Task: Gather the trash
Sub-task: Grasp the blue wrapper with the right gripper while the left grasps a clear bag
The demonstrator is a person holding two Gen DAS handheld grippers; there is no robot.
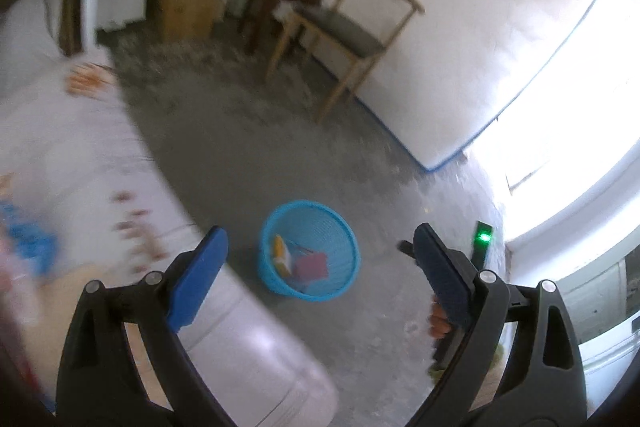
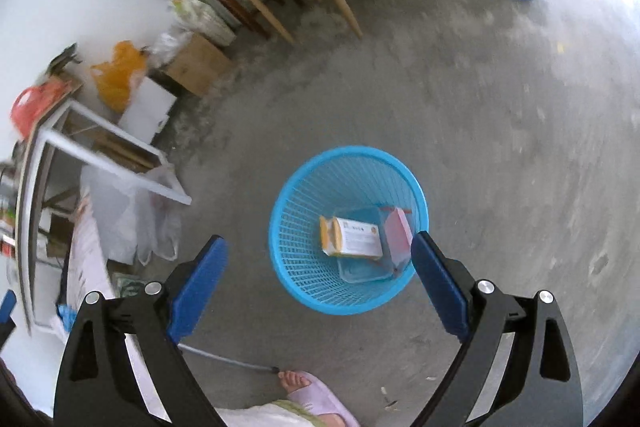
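Two hand-held grippers are in view, one per wrist camera, and both stand spread wide with nothing between the blue pads. The landmark is the blue mesh basket [image 2: 348, 231], which stands upright on the grey concrete floor [image 2: 500, 131].

Left hand-held gripper [image 1: 316, 267]: angled down toward the basket [image 1: 310, 251], well apart from it. A white-covered bed [image 1: 80, 155] lies to the left of the basket in this view, and a wooden chair [image 1: 344, 31] stands well beyond it against a white panel.

Right hand-held gripper [image 2: 320, 275]: held above the basket, its right pad overlapping the rim in the picture — contact cannot be told.

Trash inside the basket:
- a white-and-orange carton [image 2: 352, 237], lying flat;
- a pink flat item [image 2: 398, 231], just beside the carton, tilted against the wall;
- a clear plastic tray [image 2: 362, 269], under the carton.

Below the basket in the right view, a foot in a pink slipper [image 2: 312, 391] rests on the floor — near the end of a thin metal rod [image 2: 228, 359].
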